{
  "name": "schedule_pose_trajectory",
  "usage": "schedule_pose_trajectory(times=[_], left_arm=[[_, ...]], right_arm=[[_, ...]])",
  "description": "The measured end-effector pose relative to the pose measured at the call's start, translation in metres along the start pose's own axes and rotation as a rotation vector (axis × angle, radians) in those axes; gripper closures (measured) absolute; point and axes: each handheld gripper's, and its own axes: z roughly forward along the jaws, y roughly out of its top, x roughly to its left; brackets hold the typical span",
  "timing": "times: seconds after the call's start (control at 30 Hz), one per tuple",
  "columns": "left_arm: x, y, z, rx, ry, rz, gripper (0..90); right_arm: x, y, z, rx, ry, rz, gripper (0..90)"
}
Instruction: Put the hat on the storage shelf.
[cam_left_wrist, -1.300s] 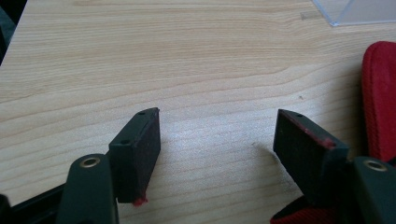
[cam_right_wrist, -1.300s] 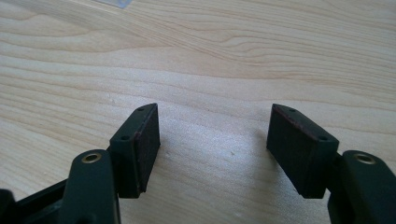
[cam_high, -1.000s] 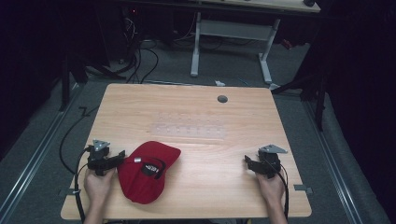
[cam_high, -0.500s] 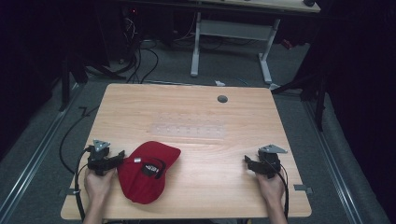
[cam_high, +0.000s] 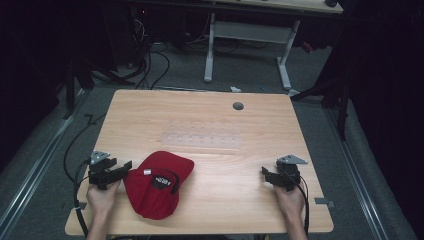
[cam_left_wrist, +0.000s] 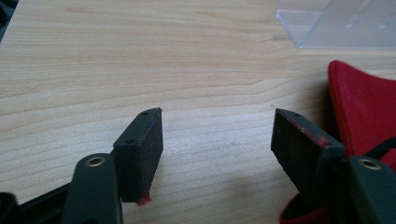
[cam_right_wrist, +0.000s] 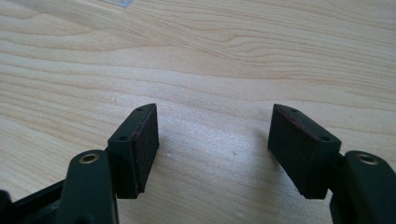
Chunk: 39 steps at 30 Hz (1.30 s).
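Sitting at the near-left part of the desk (cam_high: 210, 120), the red cap (cam_high: 155, 187) lies crown-down with its opening up, brim pointing toward the desk's middle, black strap and a small label showing inside. Left gripper (cam_high: 125, 167) is just beside the cap's left edge; in the left gripper view its jaws stand wide, having just opened a bit further, nothing between them but bare wood, and the cap's red fabric (cam_left_wrist: 364, 102) sits just past the right-hand jaw, touching or nearly so, hard to tell. Red lint on both pads. Right gripper (cam_high: 266, 175) rests well apart at the near-right of the desk, jaws wide and empty over bare wood in its own view.

Handling, as a judgement: the cap looks light and soft, cloth crown will collapse and fold under a pinch, not slippery, not fragile. The brim is likely the stiffest part, so it gives the firmest hold; the crown rim nearest the left gripper is the closest grab, but expect it to sag and drag. The strap at the back is thin and could slip out of the pads.

Containers: a clear plastic tray (cam_high: 202, 139) lies flat at mid-desk, beyond the cap and apart from it; looks empty, though its clear surface makes that hard to confirm.
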Motion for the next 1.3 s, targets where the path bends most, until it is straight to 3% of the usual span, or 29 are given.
schedule_pose_trajectory(times=[0.17, 0.3, 0.5, 0.6, 0.77, 1.03, 1.3], left_arm=[[-0.005, 0.006, -0.010, -0.008, -0.033, -0.014, 31.5], [-0.007, 0.007, -0.015, -0.003, -0.042, -0.001, 30.3], [-0.004, 0.014, -0.024, -0.023, -0.060, -0.040, 28.5], [-0.006, 0.018, -0.031, -0.034, -0.074, -0.041, 28.0], [-0.010, 0.018, -0.039, -0.018, -0.096, -0.029, 25.0], [-0.016, 0.011, -0.057, 0.029, -0.160, -0.072, 18.6], [-0.021, -0.009, -0.059, 0.103, -0.153, -0.041, 15.8]], right_arm=[[0.000, 0.000, 0.000, -0.001, 0.001, -0.001, 33.8], [0.000, 0.000, 0.000, -0.001, 0.001, -0.001, 33.7], [0.000, 0.000, 0.000, -0.001, 0.001, 0.000, 33.7], [0.000, 0.000, 0.000, -0.001, 0.001, 0.000, 33.7], [0.000, 0.000, 0.000, -0.001, 0.001, -0.001, 33.7], [0.000, 0.000, 0.000, 0.000, 0.002, 0.001, 33.8], [0.000, 0.000, 0.000, -0.001, 0.002, 0.000, 33.7]])
